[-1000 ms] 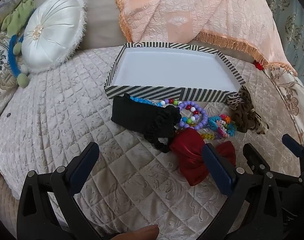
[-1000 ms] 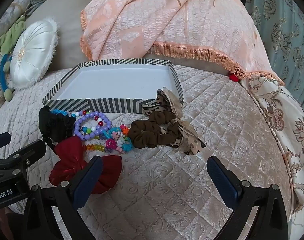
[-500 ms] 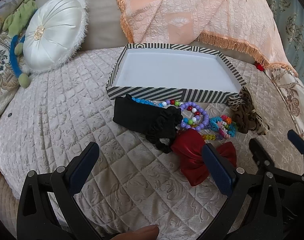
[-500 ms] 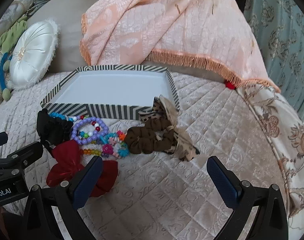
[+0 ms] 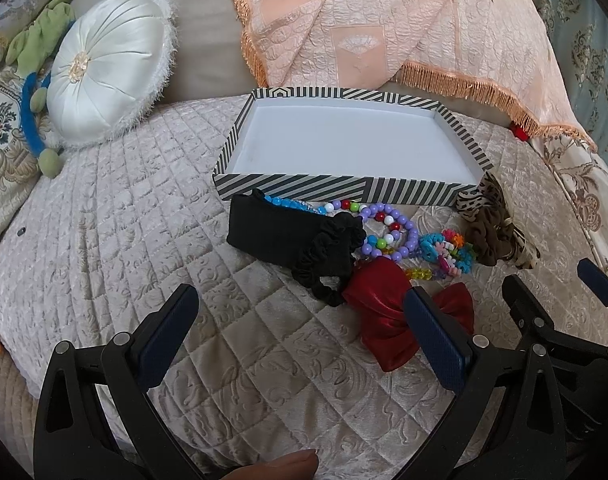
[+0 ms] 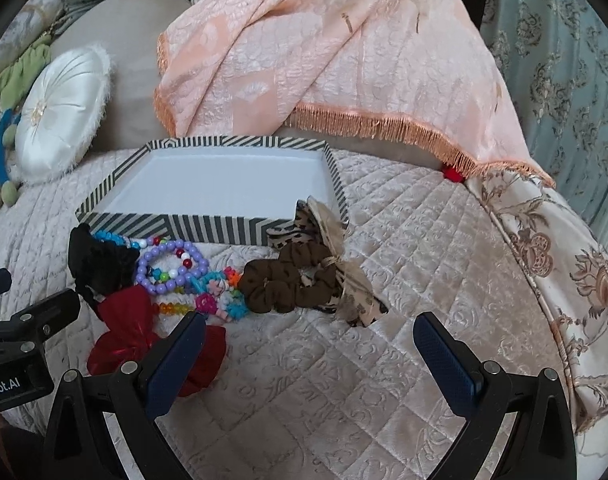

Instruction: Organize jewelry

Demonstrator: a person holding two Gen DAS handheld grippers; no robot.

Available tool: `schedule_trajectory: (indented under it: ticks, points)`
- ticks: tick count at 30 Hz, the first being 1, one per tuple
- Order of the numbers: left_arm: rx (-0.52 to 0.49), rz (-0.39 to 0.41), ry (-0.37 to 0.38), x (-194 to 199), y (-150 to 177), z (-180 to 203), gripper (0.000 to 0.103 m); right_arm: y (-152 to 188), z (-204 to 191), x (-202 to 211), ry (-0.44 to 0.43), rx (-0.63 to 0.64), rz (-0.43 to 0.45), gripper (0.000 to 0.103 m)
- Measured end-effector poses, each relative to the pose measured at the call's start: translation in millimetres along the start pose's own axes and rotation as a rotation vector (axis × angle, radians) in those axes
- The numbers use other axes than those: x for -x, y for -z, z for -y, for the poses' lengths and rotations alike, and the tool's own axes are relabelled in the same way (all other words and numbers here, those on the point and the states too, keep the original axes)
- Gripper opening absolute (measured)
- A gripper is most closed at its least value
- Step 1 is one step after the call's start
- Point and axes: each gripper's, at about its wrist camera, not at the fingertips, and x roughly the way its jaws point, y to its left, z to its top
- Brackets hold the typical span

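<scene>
beside the red bow (image 6: 122, 344), left gripper (image 6: 8, 288) label, seemingly "robot.ai"

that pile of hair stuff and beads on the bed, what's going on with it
A person holds a gripper in each hand above a quilted bed. Both the left gripper and right gripper have open jaws and hold nothing. The striped tray is empty; the red bow, purple bead bracelet, black scrunchie and brown scrunchie lie in front of it.
</scene>
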Motion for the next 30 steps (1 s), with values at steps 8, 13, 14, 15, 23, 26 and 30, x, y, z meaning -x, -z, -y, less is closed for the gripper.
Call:
schedule_trajectory:
  ticks: [8, 13, 14, 15, 23, 26, 30]
  points:
    - [0.0, 0.0, -0.001, 0.1, 0.2, 0.9, 0.103, 0.6, -3.9, -1.3, 0.025, 0.019, -0.024, 0.103]
    - [0.002, -0.001, -0.001, 0.4, 0.7, 1.2, 0.103, 0.6, -0.4, -2.2, 0.013, 0.0, -0.035, 0.103]
    - [0.001, -0.001, -0.001, 0.3, 0.7, 1.3, 0.103, 0.7, -0.7, -2.1, 0.013, 0.001, -0.034, 0.103]
    - [0.0, -0.001, -0.001, 0.3, 0.8, 1.1, 0.103, 0.8, -1.5, -1.8, 0.015, 0.007, -0.032, 0.103]
    - [0.004, -0.002, 0.0, 0.0, 0.7, 1.2, 0.103, 1.0, -3.3, -3.2, 0.017, 0.013, -0.04, 0.103]
    - [0.006, -0.003, 0.0, -0.3, 0.6, 0.7, 0.103, 1.2, -2.7, -3.3, 0.02, 0.012, -0.041, 0.103]
    - [0.006, -0.003, -0.001, -0.4, 0.7, 0.9, 0.103, 1.4, -2.8, -3.6, 0.019, 0.013, -0.041, 0.103]
